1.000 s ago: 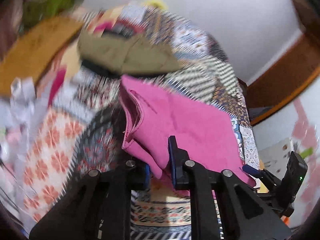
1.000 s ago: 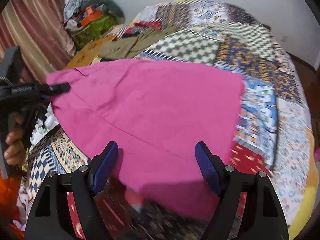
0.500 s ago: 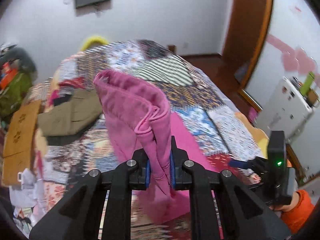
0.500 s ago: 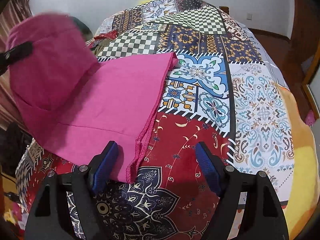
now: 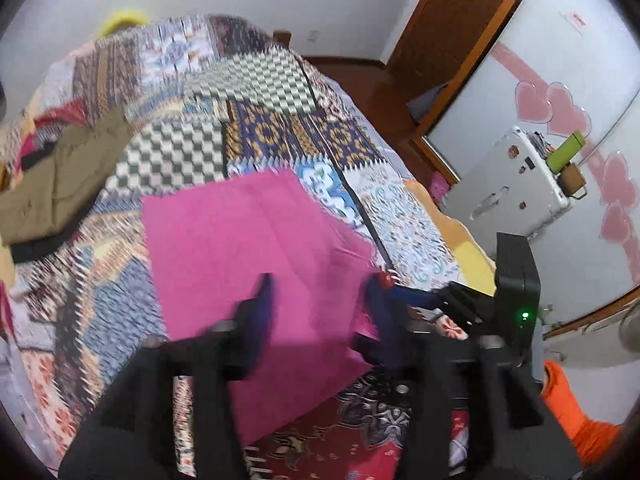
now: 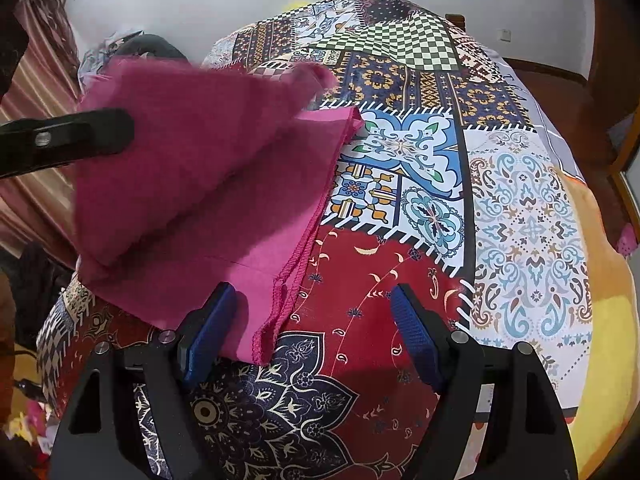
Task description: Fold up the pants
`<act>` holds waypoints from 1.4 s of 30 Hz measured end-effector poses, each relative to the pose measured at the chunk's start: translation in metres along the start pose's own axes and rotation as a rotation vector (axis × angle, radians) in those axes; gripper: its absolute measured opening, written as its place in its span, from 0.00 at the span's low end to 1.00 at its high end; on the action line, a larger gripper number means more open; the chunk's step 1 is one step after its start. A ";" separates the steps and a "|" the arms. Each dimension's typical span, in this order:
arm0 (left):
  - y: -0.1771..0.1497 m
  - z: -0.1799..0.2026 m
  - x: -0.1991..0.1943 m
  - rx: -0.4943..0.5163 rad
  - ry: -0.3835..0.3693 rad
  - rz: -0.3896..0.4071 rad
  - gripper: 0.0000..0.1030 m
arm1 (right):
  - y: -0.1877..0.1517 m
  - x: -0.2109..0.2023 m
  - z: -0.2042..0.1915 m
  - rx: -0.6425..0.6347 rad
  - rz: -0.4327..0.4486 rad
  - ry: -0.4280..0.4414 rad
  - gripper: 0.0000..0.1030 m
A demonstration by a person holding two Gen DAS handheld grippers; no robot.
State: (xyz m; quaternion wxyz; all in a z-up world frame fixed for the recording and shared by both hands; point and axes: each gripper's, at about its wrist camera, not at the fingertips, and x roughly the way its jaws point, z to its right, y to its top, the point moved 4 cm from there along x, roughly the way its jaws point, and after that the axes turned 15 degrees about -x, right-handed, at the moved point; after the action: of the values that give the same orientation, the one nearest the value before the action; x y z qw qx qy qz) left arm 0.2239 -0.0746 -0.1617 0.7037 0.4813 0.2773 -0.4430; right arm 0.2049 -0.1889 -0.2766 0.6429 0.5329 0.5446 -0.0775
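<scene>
A: Where are the pink pants [image 5: 248, 248] lying?
B: On the patchwork bedspread [image 6: 520, 220], one fold blurring.
A: Grippers?
B: Left gripper [image 5: 320, 304], smeared, is opening, nothing pinched. Right gripper [image 6: 312, 320] is gaping, empty.

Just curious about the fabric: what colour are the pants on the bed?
Bright pink, plain and unpatterned. The pants show best in the left wrist view.

Your pants [image 5: 248, 248] lie on the bed [image 5: 280, 92]; another garment [image 5: 60, 184] lies at their nine o'clock.
</scene>
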 end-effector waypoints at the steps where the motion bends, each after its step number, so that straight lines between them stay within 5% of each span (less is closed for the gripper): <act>1: 0.003 0.000 -0.004 0.010 0.007 0.027 0.64 | 0.000 -0.001 -0.001 -0.001 0.001 -0.001 0.74; 10: 0.058 -0.054 0.015 -0.015 0.224 0.095 0.70 | 0.002 -0.003 -0.003 -0.009 0.002 -0.004 0.75; 17: 0.102 -0.108 0.086 -0.073 0.329 -0.034 0.70 | 0.004 -0.006 -0.004 -0.017 0.010 -0.010 0.75; 22: 0.099 -0.134 0.134 -0.074 0.385 -0.171 0.70 | 0.004 -0.003 0.000 -0.003 0.006 -0.012 0.75; 24: 0.092 -0.142 0.143 -0.043 0.415 -0.188 0.79 | 0.004 -0.001 0.001 -0.002 0.001 -0.014 0.75; 34: 0.051 -0.160 0.086 0.061 0.504 -0.098 0.80 | 0.003 -0.011 0.009 -0.010 0.007 -0.058 0.75; 42: 0.002 -0.184 0.029 -0.005 0.479 -0.071 0.81 | 0.011 -0.037 0.011 0.000 0.066 -0.087 0.75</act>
State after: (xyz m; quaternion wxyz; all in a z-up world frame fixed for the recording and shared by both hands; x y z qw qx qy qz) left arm 0.2457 0.0855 -0.2554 0.6029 0.5607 0.4544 -0.3399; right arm 0.2051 -0.2104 -0.2430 0.6682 0.5467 0.4983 -0.0790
